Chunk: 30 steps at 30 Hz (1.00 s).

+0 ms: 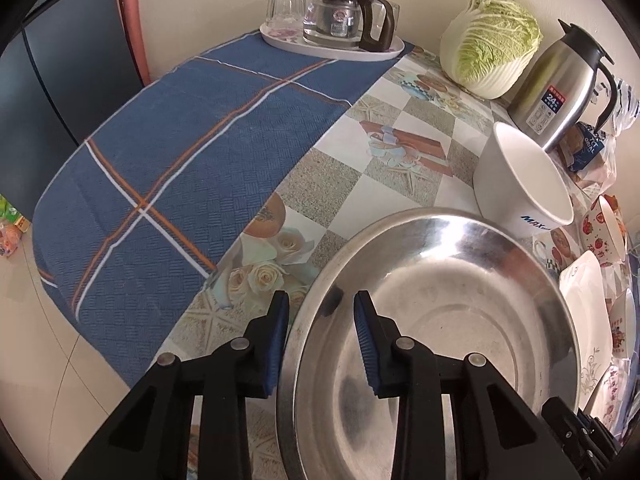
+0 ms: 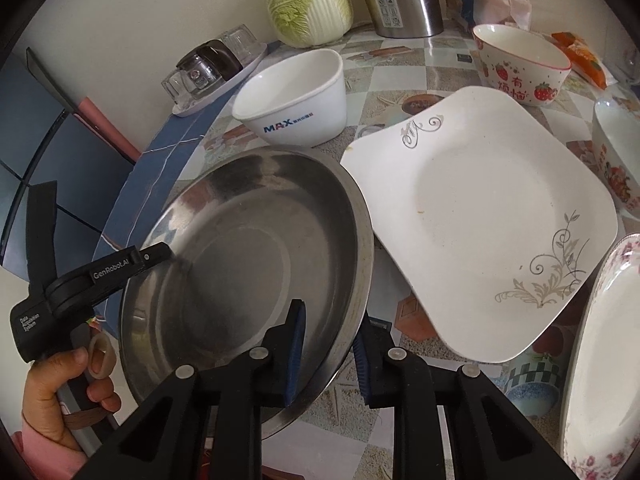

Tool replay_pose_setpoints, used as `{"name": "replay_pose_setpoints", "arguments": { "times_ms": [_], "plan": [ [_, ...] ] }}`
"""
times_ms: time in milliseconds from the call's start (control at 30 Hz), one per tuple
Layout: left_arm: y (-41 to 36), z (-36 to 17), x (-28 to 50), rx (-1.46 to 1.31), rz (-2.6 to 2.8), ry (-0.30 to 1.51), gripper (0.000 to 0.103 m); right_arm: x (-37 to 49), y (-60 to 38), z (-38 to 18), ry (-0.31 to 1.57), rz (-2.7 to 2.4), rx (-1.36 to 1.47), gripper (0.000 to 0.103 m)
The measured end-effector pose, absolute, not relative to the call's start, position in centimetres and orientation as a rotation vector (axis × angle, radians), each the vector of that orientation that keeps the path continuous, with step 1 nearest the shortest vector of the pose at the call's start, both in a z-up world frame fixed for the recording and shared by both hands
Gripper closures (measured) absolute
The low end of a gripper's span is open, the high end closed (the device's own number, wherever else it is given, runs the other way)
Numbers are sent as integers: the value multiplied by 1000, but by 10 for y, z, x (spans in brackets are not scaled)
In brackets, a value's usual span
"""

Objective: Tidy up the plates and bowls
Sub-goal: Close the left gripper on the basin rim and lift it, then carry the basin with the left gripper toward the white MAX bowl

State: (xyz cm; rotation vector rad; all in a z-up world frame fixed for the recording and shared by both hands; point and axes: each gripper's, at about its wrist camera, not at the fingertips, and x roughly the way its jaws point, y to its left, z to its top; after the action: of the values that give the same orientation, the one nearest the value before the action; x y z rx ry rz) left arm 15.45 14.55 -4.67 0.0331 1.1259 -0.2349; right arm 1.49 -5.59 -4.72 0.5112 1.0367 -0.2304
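My left tool [image 1: 322, 302] has its two blue pads on either side of the rim of the big metal bowl [image 1: 448, 320], one pad outside and one inside. I cannot tell if the pads are pressing on the rim. In the right view, my right tool [image 2: 330, 322] pinches the near rim of the same metal bowl, at the bottom middle of the picture. The bowl is tilted up off the bench [image 2: 400, 68].

My left hand [image 2: 60, 384] shows at the lower left of the right view, holding its tool.

Just right of the metal bowl lies a square white plate [image 2: 480, 224] with grey swirls. A white bowl [image 2: 296, 96] with blue letters sits behind the metal bowl. A strawberry bowl [image 2: 520, 68] sits at the upper right. A flowery plate [image 2: 604, 360] is at the lower right edge. A cabbage [image 2: 308, 0] stands at the top.
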Motion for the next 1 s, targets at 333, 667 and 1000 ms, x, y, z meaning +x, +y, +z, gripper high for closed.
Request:
{"name": "replay_pose_setpoints", "arguments": {
  "times_ms": [333, 667, 1000],
  "plan": [
    [142, -15, 139, 38, -210, 1093, 68, 2, -59, -23, 978, -185, 518, 78],
    [107, 21, 127, 73, -221, 1043, 68, -19, -82, 12, 873, -181, 523, 78],
    [45, 46, 116, 72, -324, 1006, 68, -59, -114, 35, 769, -267, 509, 78]
  ]
}}
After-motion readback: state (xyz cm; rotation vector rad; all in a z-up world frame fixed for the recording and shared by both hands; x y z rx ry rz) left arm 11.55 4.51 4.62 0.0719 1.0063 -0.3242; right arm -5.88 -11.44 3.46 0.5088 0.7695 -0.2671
